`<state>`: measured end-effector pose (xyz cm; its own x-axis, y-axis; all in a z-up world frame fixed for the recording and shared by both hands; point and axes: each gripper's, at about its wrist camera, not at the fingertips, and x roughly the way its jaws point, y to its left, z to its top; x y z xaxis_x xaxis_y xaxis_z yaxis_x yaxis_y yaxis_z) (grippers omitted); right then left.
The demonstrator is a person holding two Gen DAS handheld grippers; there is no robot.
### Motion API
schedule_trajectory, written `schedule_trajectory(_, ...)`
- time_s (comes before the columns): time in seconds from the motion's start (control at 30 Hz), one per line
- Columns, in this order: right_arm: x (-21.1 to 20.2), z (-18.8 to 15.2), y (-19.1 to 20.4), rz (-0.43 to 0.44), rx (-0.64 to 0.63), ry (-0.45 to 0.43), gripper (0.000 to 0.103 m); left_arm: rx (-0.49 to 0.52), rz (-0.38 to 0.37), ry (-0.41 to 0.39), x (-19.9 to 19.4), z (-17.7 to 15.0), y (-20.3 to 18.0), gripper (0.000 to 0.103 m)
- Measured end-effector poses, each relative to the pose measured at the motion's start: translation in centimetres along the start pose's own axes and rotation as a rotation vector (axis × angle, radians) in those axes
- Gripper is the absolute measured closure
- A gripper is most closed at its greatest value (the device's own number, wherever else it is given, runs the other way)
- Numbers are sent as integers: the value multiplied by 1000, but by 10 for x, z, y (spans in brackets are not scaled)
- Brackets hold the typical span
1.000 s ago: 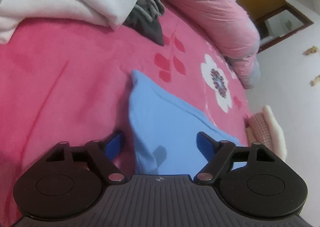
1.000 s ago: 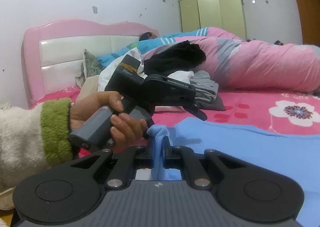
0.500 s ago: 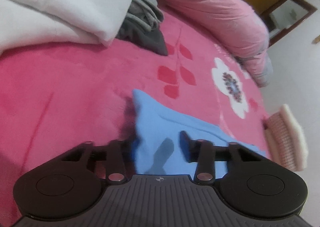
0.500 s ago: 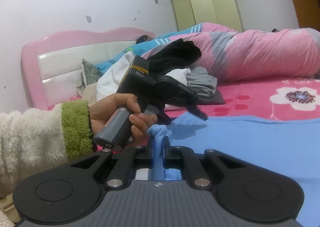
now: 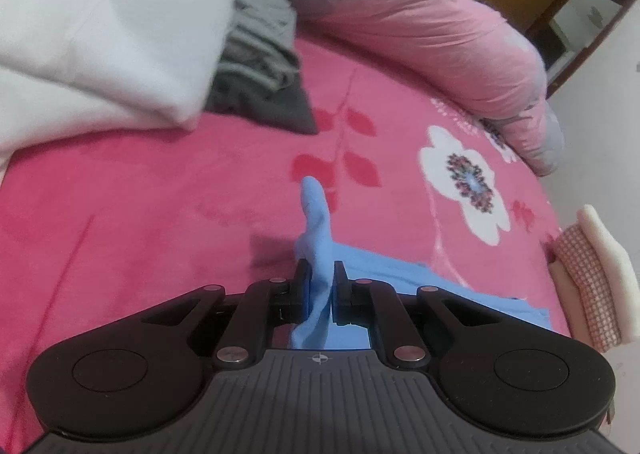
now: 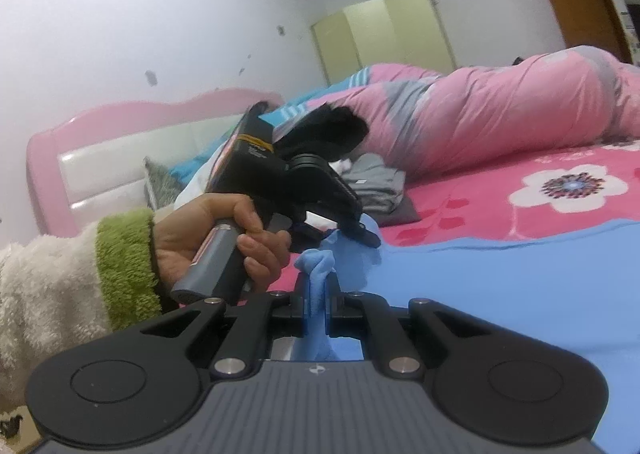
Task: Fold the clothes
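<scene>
We have the soft, light blue garment (image 6: 520, 294) pinched at its corners, left gripper (image 5: 320, 282) closing, right gripper (image 6: 316, 290) clenched.

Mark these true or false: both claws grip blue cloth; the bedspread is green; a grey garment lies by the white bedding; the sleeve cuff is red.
1. Both claws grip blue cloth. True: the left claw, closing, and the right claw each pinch the blue cloth.
2. The bedspread is green. False: it is pink with flowers.
3. A grey garment lies by the white bedding. True.
4. The sleeve cuff is red. False: it is green.
</scene>
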<state>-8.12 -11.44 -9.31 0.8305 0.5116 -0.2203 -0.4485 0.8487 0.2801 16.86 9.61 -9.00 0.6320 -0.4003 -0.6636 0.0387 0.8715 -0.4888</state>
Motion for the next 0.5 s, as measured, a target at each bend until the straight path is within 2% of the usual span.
schedule_trajectory(0.2,-21,6,-17,-39,41,-58,97,73,-29,-14,-2,-2,-45,95)
schedule_trajectory(0.5,-66,6,-48,-126,99,-140,97,168,-34,-1,17,-21,-111,96)
